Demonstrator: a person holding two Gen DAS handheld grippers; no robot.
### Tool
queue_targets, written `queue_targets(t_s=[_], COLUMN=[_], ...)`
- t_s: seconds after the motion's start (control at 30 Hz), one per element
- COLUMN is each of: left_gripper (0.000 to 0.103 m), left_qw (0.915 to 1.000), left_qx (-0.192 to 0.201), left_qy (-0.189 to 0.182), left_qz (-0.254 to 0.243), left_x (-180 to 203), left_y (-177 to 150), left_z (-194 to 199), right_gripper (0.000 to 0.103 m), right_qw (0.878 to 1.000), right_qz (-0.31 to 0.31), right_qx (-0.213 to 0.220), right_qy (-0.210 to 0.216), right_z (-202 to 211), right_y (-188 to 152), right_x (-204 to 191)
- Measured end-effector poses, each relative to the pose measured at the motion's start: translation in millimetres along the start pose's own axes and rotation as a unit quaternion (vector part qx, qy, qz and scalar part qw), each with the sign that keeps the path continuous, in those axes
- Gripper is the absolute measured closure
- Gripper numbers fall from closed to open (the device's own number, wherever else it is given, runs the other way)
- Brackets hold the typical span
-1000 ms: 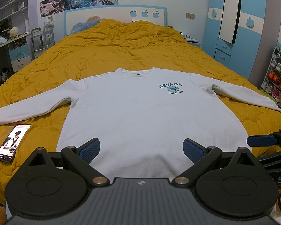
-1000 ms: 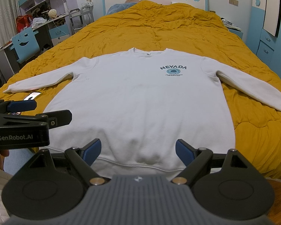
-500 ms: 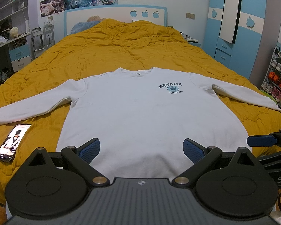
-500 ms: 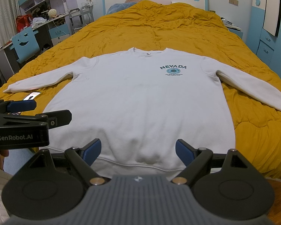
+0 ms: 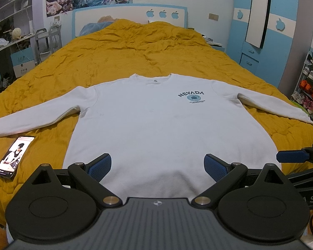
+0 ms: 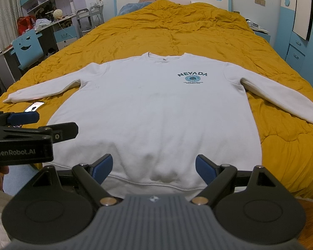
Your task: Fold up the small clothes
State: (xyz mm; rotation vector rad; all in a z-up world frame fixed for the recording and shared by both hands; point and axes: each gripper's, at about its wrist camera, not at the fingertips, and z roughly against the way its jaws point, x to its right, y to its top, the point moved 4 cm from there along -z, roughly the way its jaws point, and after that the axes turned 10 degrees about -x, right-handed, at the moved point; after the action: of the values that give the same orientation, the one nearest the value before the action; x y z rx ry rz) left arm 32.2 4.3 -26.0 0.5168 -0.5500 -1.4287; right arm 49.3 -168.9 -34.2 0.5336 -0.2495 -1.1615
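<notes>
Sweatshirt [image 5: 160, 125] hem hides behind the left gripper [image 5: 157, 164] body at six o'clock. Its sleeve [image 6: 285, 102] runs off-frame at three o'clock; small print under NEVADA [image 6: 193, 81] is unreadable. Phone [image 6: 34, 106] partly hidden.

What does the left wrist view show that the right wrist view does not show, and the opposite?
Only the left wrist view shows the shoe rack at the right edge and the whole phone with its lit screen.

Only the right wrist view shows the blue chair with a face, the red bag on the desk, and the sweatshirt's hem band.

Both show the white NEVADA sweatshirt spread flat on the yellow quilt, sleeves out, and both grippers open: the left gripper and the right gripper.
</notes>
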Motion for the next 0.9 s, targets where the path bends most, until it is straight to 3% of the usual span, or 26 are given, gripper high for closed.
queue_targets(t_s=[0.37, 0.53, 0.73, 0.9], left_gripper=[0.000, 0.000, 0.000, 0.000], left_qw=[0.9999, 0.9999, 0.9989, 0.9951], left_qx=[-0.013, -0.002, 0.038, 0.059], left_qy=[0.006, -0.003, 0.000, 0.029], left_qz=[0.009, 0.016, 0.026, 0.074], left_x=[-8, -17, -51, -120], left_y=[12, 28, 59, 90], left_z=[-14, -21, -35, -47], right_gripper=[0.021, 0.021, 0.021, 0.021], right_qw=[1.000, 0.999, 0.996, 0.988], right_qz=[-0.020, -0.040, -0.053, -0.062], right_qx=[0.002, 0.020, 0.078, 0.142], right_qy=[-0.007, -0.010, -0.010, -0.004], right_z=[-3, -8, -14, -17], right_y=[10, 28, 65, 96], right_x=[10, 23, 42, 55])
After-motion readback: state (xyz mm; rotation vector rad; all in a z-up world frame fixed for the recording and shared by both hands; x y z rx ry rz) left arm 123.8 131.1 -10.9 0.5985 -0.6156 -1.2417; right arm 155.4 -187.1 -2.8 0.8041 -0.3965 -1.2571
